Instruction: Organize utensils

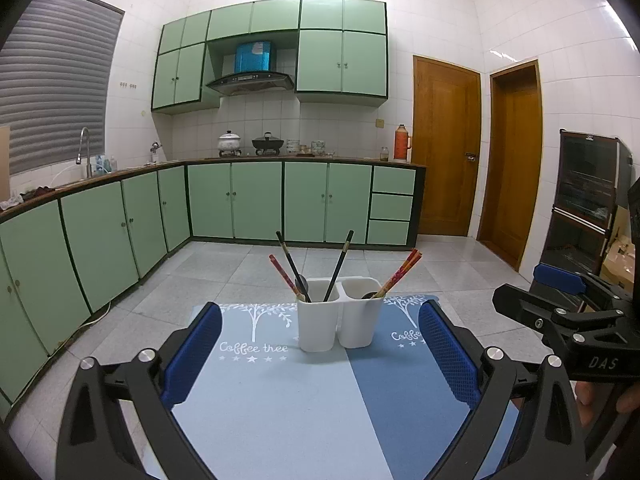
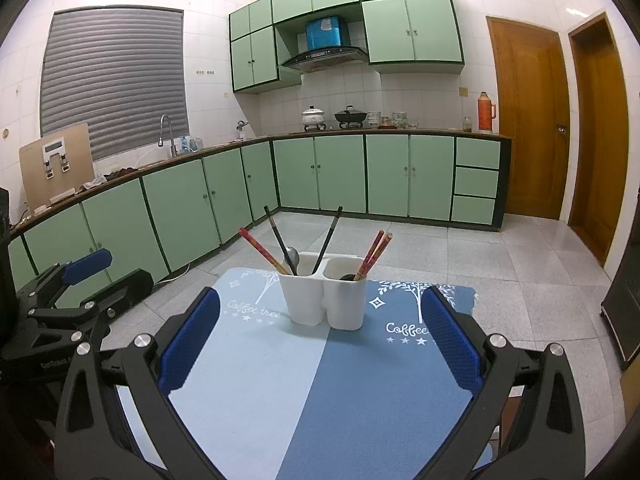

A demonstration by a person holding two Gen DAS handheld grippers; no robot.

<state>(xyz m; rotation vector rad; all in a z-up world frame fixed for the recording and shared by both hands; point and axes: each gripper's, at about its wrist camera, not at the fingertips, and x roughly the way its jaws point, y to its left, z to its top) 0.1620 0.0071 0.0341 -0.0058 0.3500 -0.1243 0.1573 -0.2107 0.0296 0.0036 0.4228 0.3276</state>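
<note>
A white two-compartment utensil holder (image 1: 338, 314) (image 2: 324, 298) stands at the far end of a blue two-tone mat (image 1: 304, 400) (image 2: 320, 392). Its left compartment holds a red chopstick (image 1: 282, 274) (image 2: 260, 250), two black chopsticks (image 1: 290, 260) (image 2: 328, 238) and a metal spoon (image 2: 292, 258). Its right compartment holds red chopsticks (image 1: 402, 274) (image 2: 374, 254) and a dark spoon (image 2: 347, 277). My left gripper (image 1: 320, 316) is open and empty, a short way in front of the holder. My right gripper (image 2: 320, 300) is open and empty too, also short of the holder.
The right gripper shows at the right edge of the left wrist view (image 1: 560, 304); the left gripper shows at the left of the right wrist view (image 2: 72, 292). Green kitchen cabinets (image 1: 256, 200) and tiled floor (image 2: 500, 272) lie beyond the mat's far edge.
</note>
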